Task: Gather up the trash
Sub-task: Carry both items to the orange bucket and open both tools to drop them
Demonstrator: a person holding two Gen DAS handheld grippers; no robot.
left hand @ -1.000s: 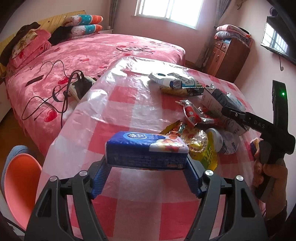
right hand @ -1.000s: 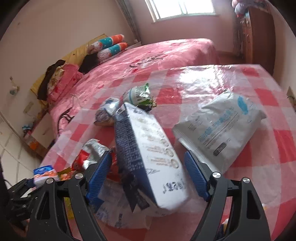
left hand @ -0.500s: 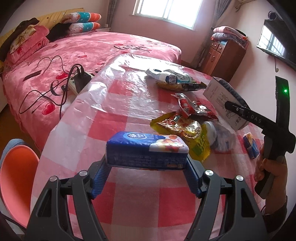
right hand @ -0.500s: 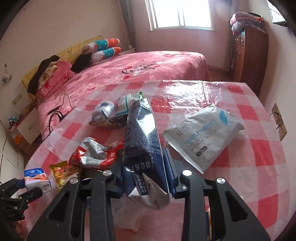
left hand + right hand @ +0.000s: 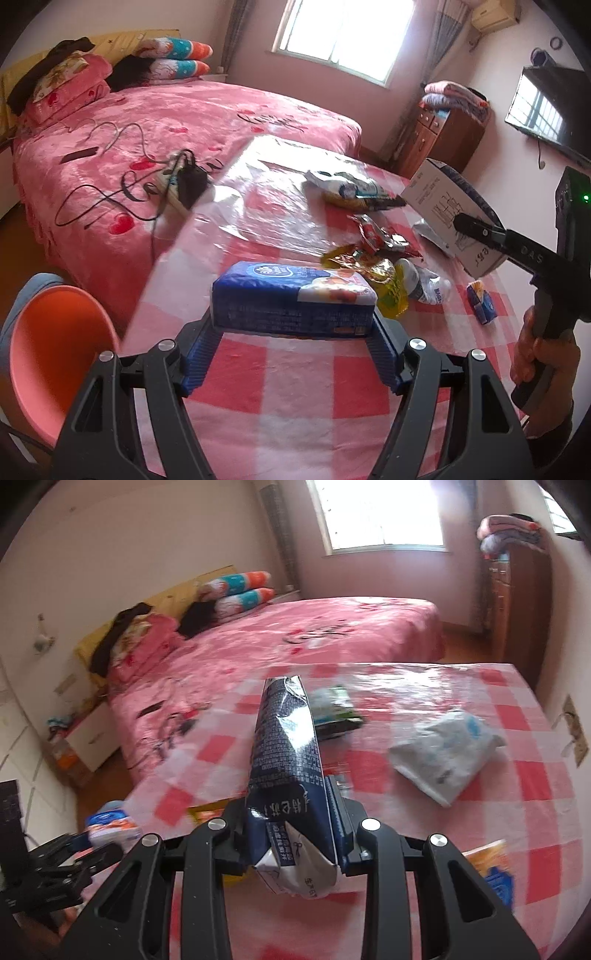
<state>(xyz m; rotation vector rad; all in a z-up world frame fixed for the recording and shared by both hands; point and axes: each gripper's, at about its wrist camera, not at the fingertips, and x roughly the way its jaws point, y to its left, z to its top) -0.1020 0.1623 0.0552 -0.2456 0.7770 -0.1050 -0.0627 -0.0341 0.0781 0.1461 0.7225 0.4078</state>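
Observation:
My left gripper [image 5: 293,325] is shut on a blue tissue pack [image 5: 293,297] and holds it above the checked table [image 5: 295,387]. My right gripper [image 5: 291,812] is shut on a crushed dark blue and white milk carton [image 5: 286,746], lifted off the table; it also shows in the left wrist view [image 5: 447,206]. The tissue pack also shows in the right wrist view [image 5: 110,825]. Loose trash lies on the table: red and yellow snack wrappers [image 5: 373,254], a crumpled plastic bottle [image 5: 424,284], a small blue packet [image 5: 480,301], a white pouch [image 5: 445,753] and green-white wrappers [image 5: 332,709].
A pink bed [image 5: 166,122] with a power strip and cables [image 5: 177,181] lies beyond the table's left edge. An orange chair [image 5: 48,350] stands at the near left. A wooden dresser [image 5: 443,136] and a wall TV [image 5: 546,110] are at the far right.
My right gripper has lifted the carton higher and turned left. My left gripper has drawn back and up with the tissue pack still in it.

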